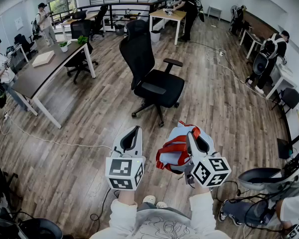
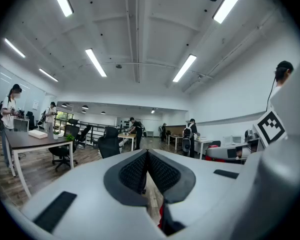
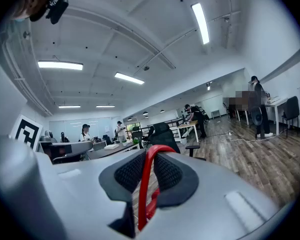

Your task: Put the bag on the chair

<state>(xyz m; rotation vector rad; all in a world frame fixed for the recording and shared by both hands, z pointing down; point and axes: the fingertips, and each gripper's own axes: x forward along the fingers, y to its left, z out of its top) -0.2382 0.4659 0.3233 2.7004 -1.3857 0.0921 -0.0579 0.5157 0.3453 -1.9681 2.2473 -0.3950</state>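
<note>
The bag (image 1: 175,151) is pale blue with red straps and hangs at the lower middle of the head view. My right gripper (image 1: 189,132) is shut on its red strap (image 3: 146,181), which runs up between the dark pads in the right gripper view. My left gripper (image 1: 136,129) is beside it on the left, shut with nothing between its pads (image 2: 135,171). The black office chair (image 1: 152,71) stands ahead on the wood floor, its seat facing me. It shows small beyond the jaws as the chair (image 3: 161,136) in the right gripper view and the chair (image 2: 109,145) in the left gripper view.
A dark desk (image 1: 37,73) with a white box stands to the left, other desks and chairs behind. People stand at the left, back and right edges. Cables (image 1: 228,66) trail over the floor on the right. A grey chair base (image 1: 261,180) lies at my lower right.
</note>
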